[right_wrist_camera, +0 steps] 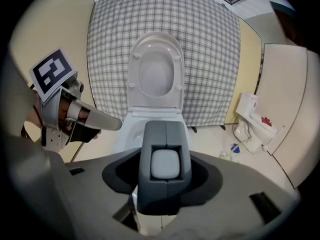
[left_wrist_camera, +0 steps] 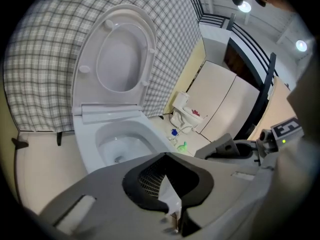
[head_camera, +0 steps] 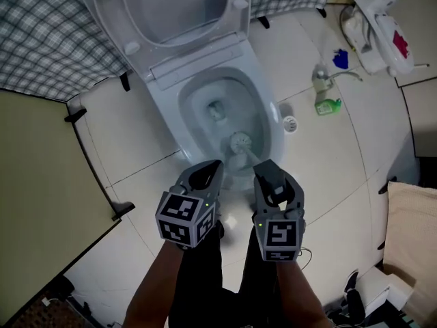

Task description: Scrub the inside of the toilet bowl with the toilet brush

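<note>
Grey two-jaw left tool (head_camera: pixel 216 167) and right tool (head_camera: pixel 265 169), each with a marker cube, are held over an open toilet.
Jaws of the right tool are closed around the thick dark-grey handle of the toilet brush (head_camera: pixel 240 142). Its round, pale bristle head is down inside the white ceramic toilet bowl (head_camera: pixel 268 101), close to the front wall and just short of the drain hole. Beside it, the left tool hovers over the bowl's front rim, its jaw tips drawn together with nothing between them. A white seat and lid (head_camera: pixel 171 5) stand raised against a grey checked cloth (head_camera: pixel 41 39). A small green plastic bottle (head_camera: pixel 328 106) lies on the cream tiled floor (head_camera: pixel 328 176), right of the bowl.
</note>
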Motion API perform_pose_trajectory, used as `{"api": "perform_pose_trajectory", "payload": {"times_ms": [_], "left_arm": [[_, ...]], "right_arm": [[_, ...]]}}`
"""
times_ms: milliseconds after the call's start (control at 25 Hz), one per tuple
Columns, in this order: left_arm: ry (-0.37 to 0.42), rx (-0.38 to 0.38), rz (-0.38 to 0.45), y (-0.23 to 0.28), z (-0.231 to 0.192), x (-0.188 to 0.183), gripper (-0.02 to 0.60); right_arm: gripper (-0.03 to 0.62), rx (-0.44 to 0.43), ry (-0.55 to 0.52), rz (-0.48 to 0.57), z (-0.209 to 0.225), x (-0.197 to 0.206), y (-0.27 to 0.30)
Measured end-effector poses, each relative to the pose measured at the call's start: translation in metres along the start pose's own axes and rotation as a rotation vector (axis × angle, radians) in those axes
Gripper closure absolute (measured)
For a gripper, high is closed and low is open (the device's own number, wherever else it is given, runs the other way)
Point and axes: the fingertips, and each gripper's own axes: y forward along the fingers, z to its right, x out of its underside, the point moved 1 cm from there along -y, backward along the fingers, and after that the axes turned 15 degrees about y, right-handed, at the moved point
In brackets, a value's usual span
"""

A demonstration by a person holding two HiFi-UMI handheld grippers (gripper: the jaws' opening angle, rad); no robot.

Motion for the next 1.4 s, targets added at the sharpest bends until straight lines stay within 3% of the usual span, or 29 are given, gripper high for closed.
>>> {"api": "perform_pose_trajectory", "payload": {"times_ms": [280, 560, 920, 1400], "left_arm": [[-0.042, -0.101, 0.027, -0.01, -0.03, -0.002, 0.572], [-0.076, -0.161, 0.048, -0.007, -0.04, -0.01, 0.572], [-0.123, -0.193, 0.06, 0.003, -0.054, -0.004, 0.572], [-0.148, -0.193, 0.046, 0.012, -0.058, 0.002, 0.572]], "right_arm": [[0.376, -0.169, -0.108, 0.103, -0.022, -0.063, 0.053], [0.376, -0.282, -0.168, 0.102, -0.047, -0.084, 0.104], [0.376, -0.347, -0.213, 0.112, -0.072, -0.095, 0.149], [0.376, -0.327, -0.237, 0.071, -0.063, -0.079, 0.163]]}}
